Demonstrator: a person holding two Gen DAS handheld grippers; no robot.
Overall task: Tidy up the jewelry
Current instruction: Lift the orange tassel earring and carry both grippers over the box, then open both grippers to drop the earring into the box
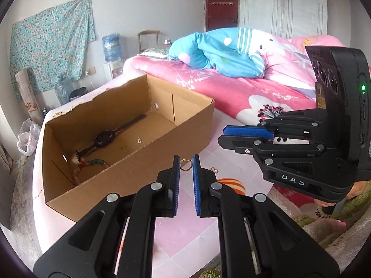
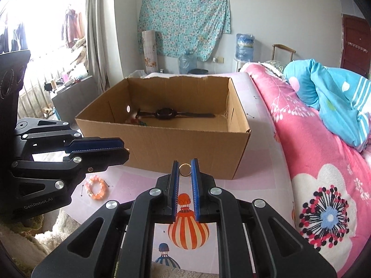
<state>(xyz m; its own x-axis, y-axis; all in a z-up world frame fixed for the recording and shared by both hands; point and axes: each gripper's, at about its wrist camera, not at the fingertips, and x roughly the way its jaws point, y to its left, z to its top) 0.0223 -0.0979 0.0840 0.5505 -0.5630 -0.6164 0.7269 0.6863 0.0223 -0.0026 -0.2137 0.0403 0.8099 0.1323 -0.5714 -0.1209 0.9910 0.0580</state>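
Observation:
An open cardboard box [image 1: 176, 148] [image 2: 185, 143] stands on a pink mat and holds a black watch [image 1: 104, 137] [image 2: 165, 113], a bead bracelet [image 1: 92, 163] and small gold pieces [image 1: 123, 147]. My left gripper [image 1: 186, 162] is shut on a gold ring [image 1: 186, 164] at its fingertips, just in front of the box. My right gripper [image 2: 185, 165] is shut on another gold ring [image 2: 185, 169] at its fingertips, also in front of the box. An orange bead bracelet [image 2: 96, 188] lies on the mat under the left gripper. A small gold piece [image 1: 213, 169] lies on the mat.
A bed with a pink floral blanket [image 2: 313, 139] and a blue quilt [image 1: 220, 51] lies to the right of the box. The mat [image 2: 139, 178] has a balloon print. A shaggy rug [image 1: 324, 222] lies near me.

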